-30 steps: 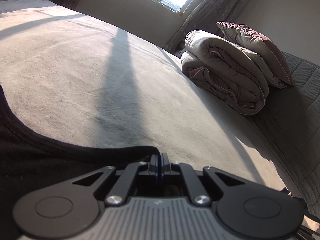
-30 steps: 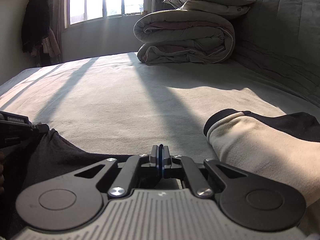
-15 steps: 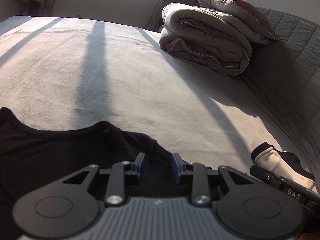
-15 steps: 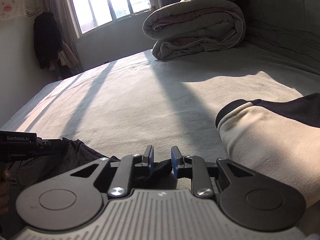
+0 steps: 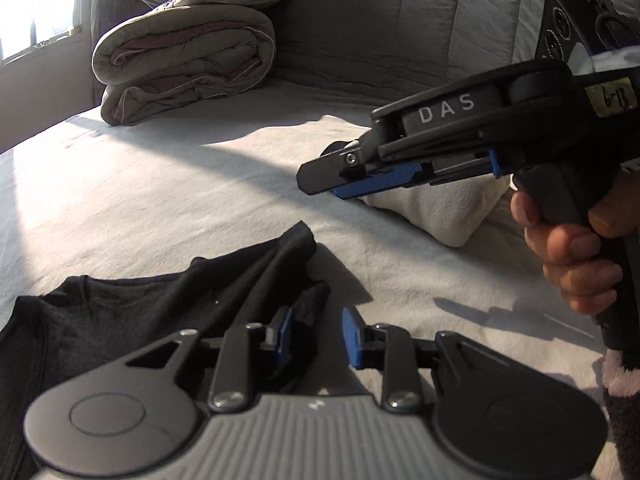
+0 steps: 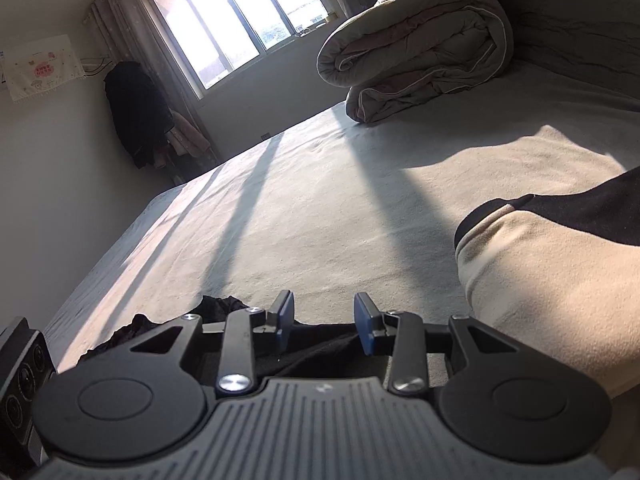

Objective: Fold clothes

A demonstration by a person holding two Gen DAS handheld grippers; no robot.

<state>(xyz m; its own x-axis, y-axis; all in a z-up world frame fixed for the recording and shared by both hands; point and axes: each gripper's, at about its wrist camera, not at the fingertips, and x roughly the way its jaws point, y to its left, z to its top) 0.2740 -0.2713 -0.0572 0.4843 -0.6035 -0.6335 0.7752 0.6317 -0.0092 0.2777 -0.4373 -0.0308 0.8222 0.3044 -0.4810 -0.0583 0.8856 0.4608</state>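
Hand-held gripper (image 5: 344, 184) visible sideways only from left wrist.

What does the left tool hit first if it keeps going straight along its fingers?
Probably the black garment: its bunched edge lies just ahead of the left tool, partly between the open blue pads. Past that is bare bed sheet. The right tool sits off to the right, likely clear, though depth is uncertain.

The left wrist view looks from low over the bed (image 5: 168, 184), close above a black shirt (image 5: 132, 312) at lower left, facing the headboard (image 5: 400, 12). The right wrist view sits as low, facing the window (image 6: 236, 20) at upper centre. Both share the bed and the rolled duvet (image 5: 184, 60), upper left in one, upper right (image 6: 420, 48) in the other.
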